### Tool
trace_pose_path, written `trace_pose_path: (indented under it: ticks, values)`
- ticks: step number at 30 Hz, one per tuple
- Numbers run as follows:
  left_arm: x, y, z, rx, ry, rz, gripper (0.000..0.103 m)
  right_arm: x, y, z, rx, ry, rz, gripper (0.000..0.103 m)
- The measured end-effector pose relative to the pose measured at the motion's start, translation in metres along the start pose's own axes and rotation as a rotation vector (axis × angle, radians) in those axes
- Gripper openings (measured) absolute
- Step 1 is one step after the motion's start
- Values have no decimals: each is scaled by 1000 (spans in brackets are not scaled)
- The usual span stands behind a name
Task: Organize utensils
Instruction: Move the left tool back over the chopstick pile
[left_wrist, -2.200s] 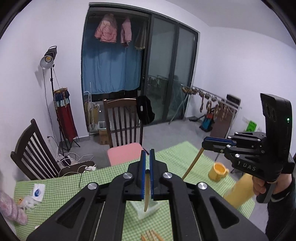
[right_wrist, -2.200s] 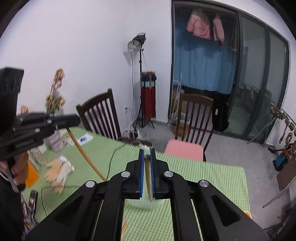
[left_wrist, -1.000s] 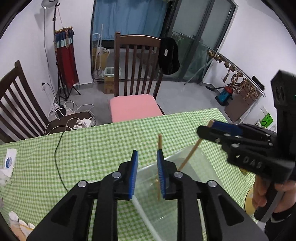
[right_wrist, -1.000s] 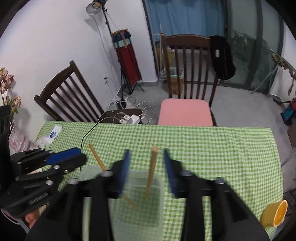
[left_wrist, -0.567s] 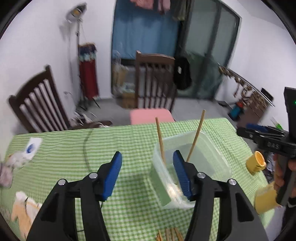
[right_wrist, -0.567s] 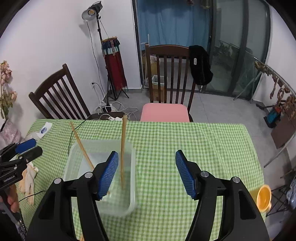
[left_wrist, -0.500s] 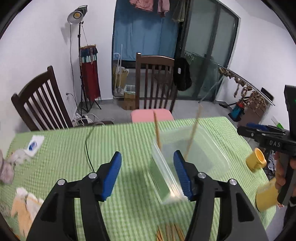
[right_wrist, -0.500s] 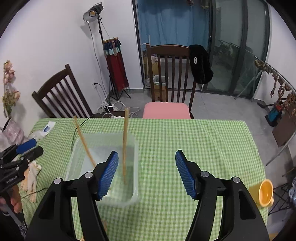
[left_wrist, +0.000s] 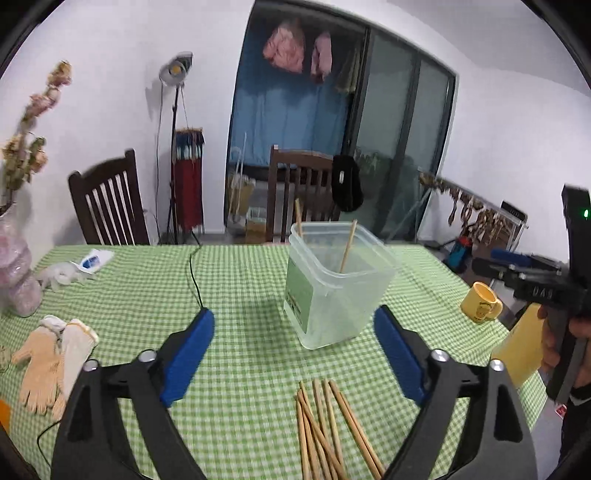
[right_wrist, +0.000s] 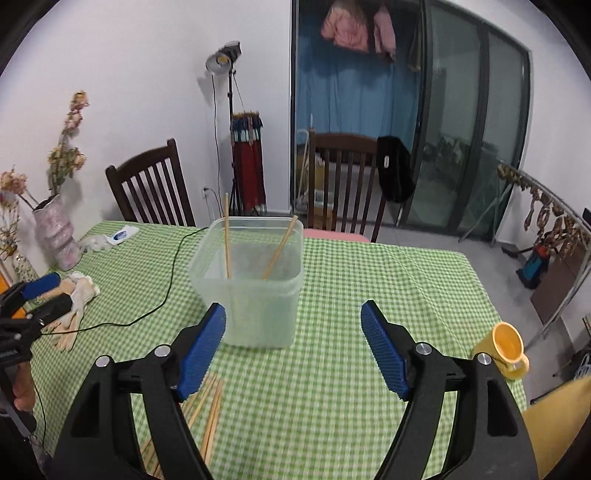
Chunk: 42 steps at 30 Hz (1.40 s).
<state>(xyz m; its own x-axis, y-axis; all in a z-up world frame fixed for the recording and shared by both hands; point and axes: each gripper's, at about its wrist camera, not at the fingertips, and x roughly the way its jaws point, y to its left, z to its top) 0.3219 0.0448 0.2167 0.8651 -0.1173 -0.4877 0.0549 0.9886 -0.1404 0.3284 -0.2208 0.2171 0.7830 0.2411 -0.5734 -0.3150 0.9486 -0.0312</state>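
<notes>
A clear plastic tub (left_wrist: 334, 288) stands on the green checked tablecloth, with two wooden chopsticks (left_wrist: 347, 245) leaning inside it. It also shows in the right wrist view (right_wrist: 255, 284) with both sticks (right_wrist: 227, 236). Several loose chopsticks (left_wrist: 328, 428) lie on the cloth near me, also seen in the right wrist view (right_wrist: 207, 417). My left gripper (left_wrist: 293, 354) is open and empty, above the loose sticks, short of the tub. My right gripper (right_wrist: 293, 347) is open and empty, just right of the tub.
A yellow mug (left_wrist: 480, 302) stands at the right edge (right_wrist: 504, 350). Work gloves (left_wrist: 51, 354), a pink vase with dried flowers (right_wrist: 55, 236) and a black cable (left_wrist: 194, 273) lie at the left. Wooden chairs (right_wrist: 343, 177) stand behind the table.
Both grippers opened and let a chopstick each drop into the tub, then drew back and lowered toward the near side of the table.
</notes>
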Motion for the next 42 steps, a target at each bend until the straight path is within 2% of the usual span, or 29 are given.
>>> trace_pose_path:
  ticks: [4, 5, 8, 15, 18, 20, 23, 28, 30, 33, 36, 38, 42]
  values:
    - [-33, -9, -25, 36, -28, 11, 88, -27, 9, -31, -5, -54, -12, 74]
    - [-41, -13, -33, 47, -34, 14, 88, -32, 10, -38, -4, -65, -14, 78]
    - [-63, -22, -59, 69, -56, -11, 95, -48, 16, -66, 10, -109, -24, 81]
    - [-100, -34, -127, 77, -67, -19, 96, -79, 29, -136, 75, -145, -33, 81]
    - [-109, -34, -153, 77, -74, 37, 95, -95, 35, -156, 69, -207, -67, 81]
    - [-110, -32, -165, 77, -65, 45, 95, -103, 40, -171, 55, -233, -105, 81]
    - [-115, -37, -188, 110, -66, 34, 95, -106, 47, -189, 50, -231, -136, 81]
    - [-133, -36, -229, 135, -127, 16, 95, -110, 63, -229, 72, -248, -178, 81]
    - [-133, -33, -244, 106, -75, 9, 95, -110, 71, -247, 83, -275, -180, 81]
    - [-133, -33, -265, 97, -13, -1, 96, -106, 86, -270, 72, -251, -195, 81]
    - [-140, -34, -282, 120, -59, 27, 96, -106, 95, -288, 99, -209, -157, 81]
    - [-142, -35, -291, 131, -73, 18, 96, -108, 100, -296, 93, -205, -149, 81]
    - [-139, -34, -309, 115, -50, -5, 96, -104, 109, -302, 53, -169, -152, 81]
